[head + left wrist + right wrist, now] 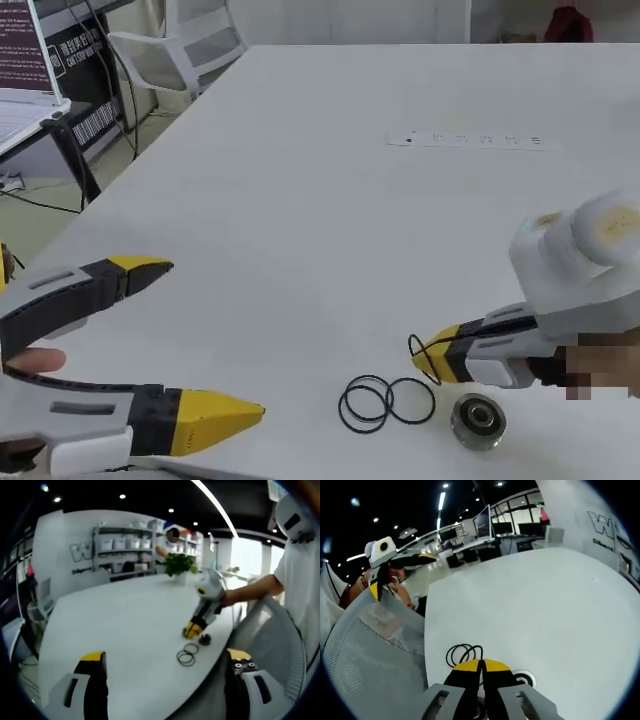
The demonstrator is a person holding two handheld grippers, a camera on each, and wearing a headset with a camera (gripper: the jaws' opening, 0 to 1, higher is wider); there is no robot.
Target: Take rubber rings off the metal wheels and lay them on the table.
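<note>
- Yellow-tipped and dark-bodied, the left gripper (215,337) hovered over the near left edge of the white table (300,200), lying roughly level and pointing right, with its jaws spread wide and nothing between them.
- A thumb (35,358) of the hand holding it showed between the two jaw arms.
- The right gripper (440,358) reached in from the right, low over the near part of the table, pointing left; a bare forearm (250,591) showed behind it in the left gripper view.
- Its jaws were pressed together, pinching one black rubber ring (412,350), whose loop stood out past the yellow tips.
- The loose rings (385,402) lay flat on the table, just near and left of the right gripper's tips. They formed two overlapping loops; the left loop looked doubled, so I could not tell whether there were two or three.
- One metal wheel (478,418) lay just right of those rings, below the right gripper's body and apart from the rings.
- A white power strip (470,140) lay far across the table, well apart from the work.
- A white chair (185,50) and a lit screen (22,55) stood off the far left side.
- A grey mesh chair back (370,645) showed at the table's near edge in the right gripper view, covering part of the person.
- Nothing lay between the open left gripper and the rings.
</note>
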